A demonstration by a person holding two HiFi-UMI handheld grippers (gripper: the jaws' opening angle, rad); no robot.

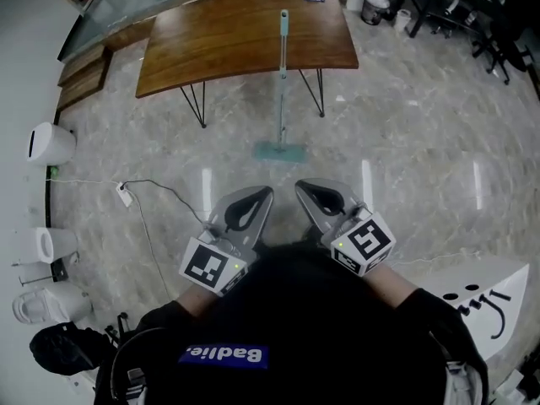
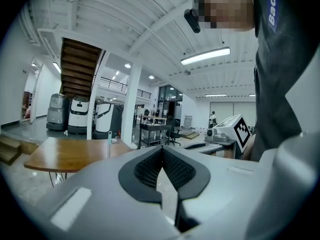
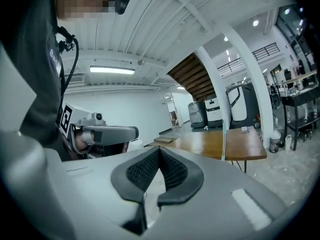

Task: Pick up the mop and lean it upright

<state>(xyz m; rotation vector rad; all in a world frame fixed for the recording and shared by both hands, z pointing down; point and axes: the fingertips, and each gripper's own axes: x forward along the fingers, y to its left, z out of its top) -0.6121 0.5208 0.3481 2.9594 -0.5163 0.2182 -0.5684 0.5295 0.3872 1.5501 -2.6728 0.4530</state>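
Left tool (image 1: 263, 194) jaws together, empty, right tool (image 1: 305, 188) likewise, side by side

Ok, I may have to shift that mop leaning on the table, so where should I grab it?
Probably the thin mop pole, between the table edge and the flat head, coming from the open floor side. The table blocks the far side, and the near-upright pole suits jaws closing level across it.

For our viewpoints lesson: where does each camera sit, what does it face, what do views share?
Head view: on the head, looking down at mop, table; left gripper, right gripper, shirt show.
Left gripper view: rides the gripper, along shut jaws toward table; shirt, other gripper show.
Right gripper view: same, mirrored.
All share mop and table.
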